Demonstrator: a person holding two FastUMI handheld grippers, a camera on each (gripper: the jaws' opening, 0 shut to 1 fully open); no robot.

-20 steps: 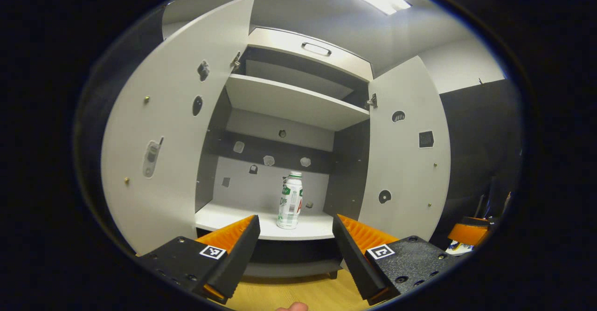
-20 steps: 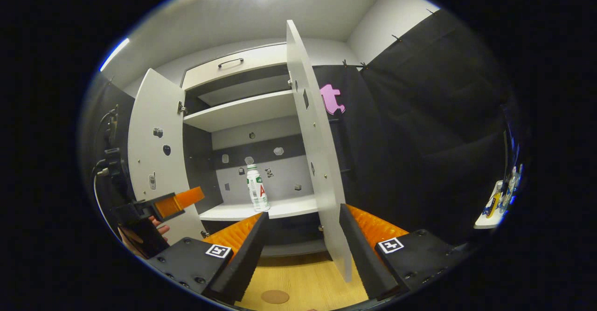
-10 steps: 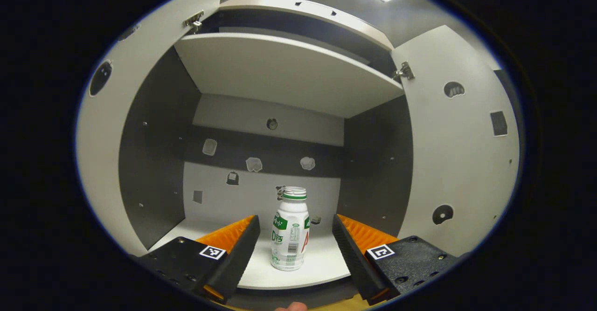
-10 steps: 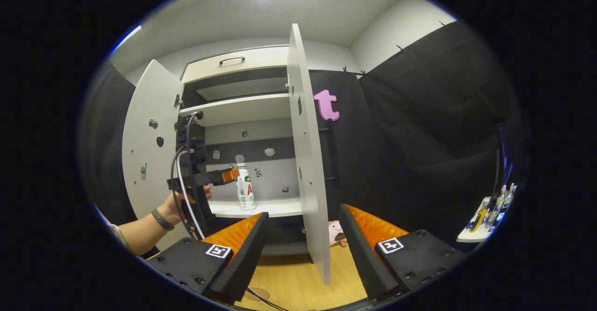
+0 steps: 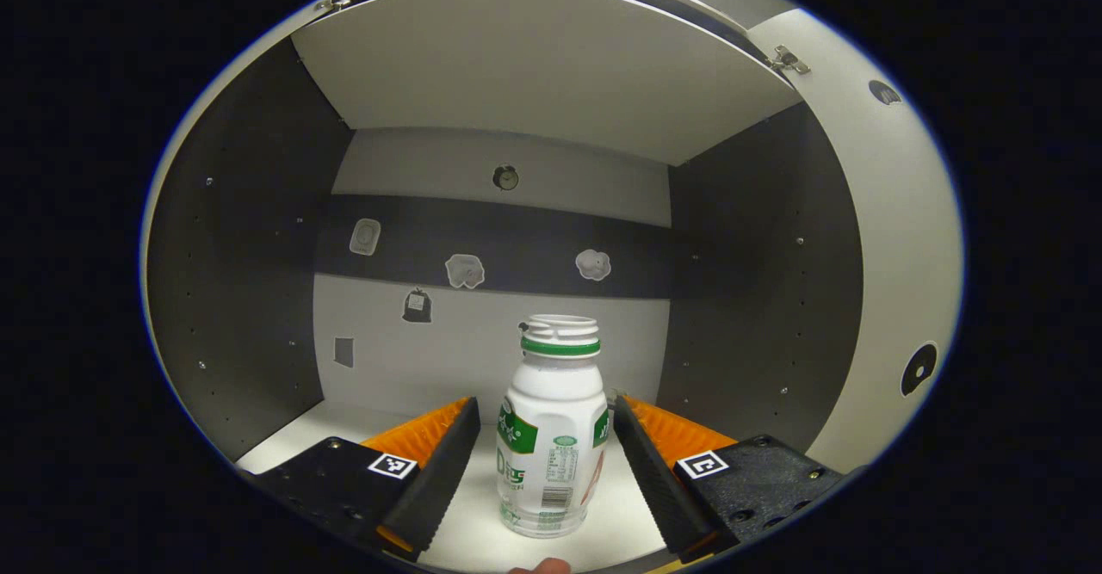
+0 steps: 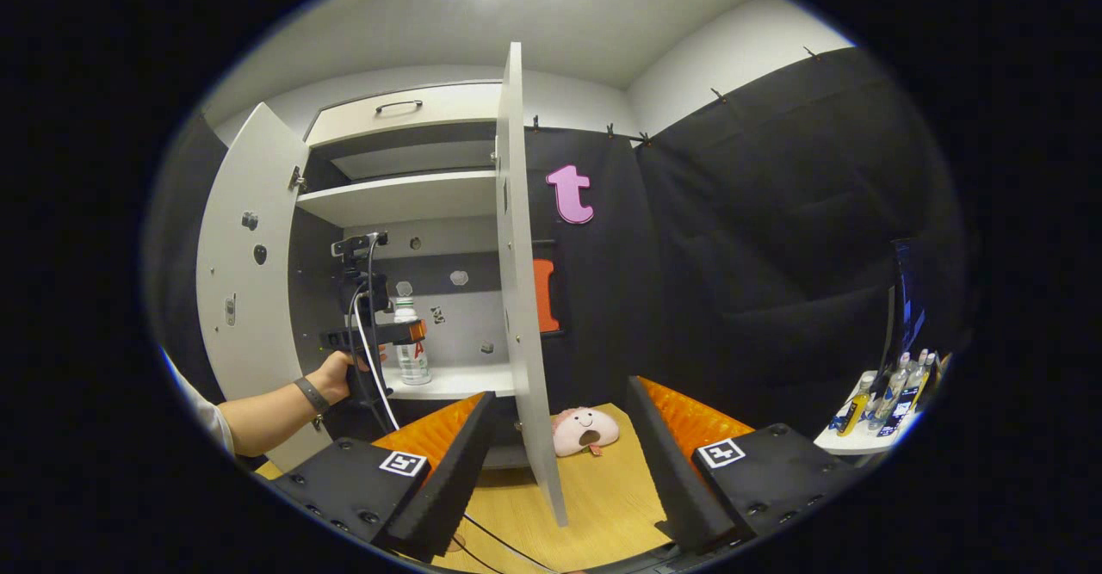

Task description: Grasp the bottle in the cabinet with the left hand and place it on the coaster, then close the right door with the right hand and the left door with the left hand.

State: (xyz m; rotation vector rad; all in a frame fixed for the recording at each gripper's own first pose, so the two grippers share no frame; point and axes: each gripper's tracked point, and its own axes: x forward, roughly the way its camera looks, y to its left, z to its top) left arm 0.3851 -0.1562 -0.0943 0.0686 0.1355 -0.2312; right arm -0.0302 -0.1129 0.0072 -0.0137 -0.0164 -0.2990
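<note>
Left gripper view, left to right: the dark left wall of the cabinet (image 5: 250, 299); the pale back panel with small stickers (image 5: 465, 270) on and below a dark band; the bottle (image 5: 551, 436), white with a green neck ring and no cap, standing upright on the lower shelf (image 5: 456, 531); the dark right wall; and the inner face of the right door (image 5: 895, 256), swung open. The left gripper (image 5: 544, 471) is spread wide, one finger on each side of the bottle's body. A narrow gap shows on the left side; on the right, contact cannot be judged. An upper shelf (image 5: 534, 66) spans the top of the compartment.

Right gripper view, left to right: the left door (image 6: 237, 281), open; a hand (image 6: 340, 376) holding the left gripper (image 6: 405, 333) inside the cabinet (image 6: 387, 204), level with the bottle (image 6: 411, 346) on the lower shelf; the right door (image 6: 521, 299), open and seen nearly edge-on; a pink plush toy (image 6: 584, 430) lying on the wooden floor (image 6: 594, 505) just beyond that door; and several small bottles (image 6: 887, 389) on a white ledge at far right. The right gripper (image 6: 560, 471) is spread wide and holds nothing; the lower edge of the right door lies between its fingers in this view, farther off.
</note>
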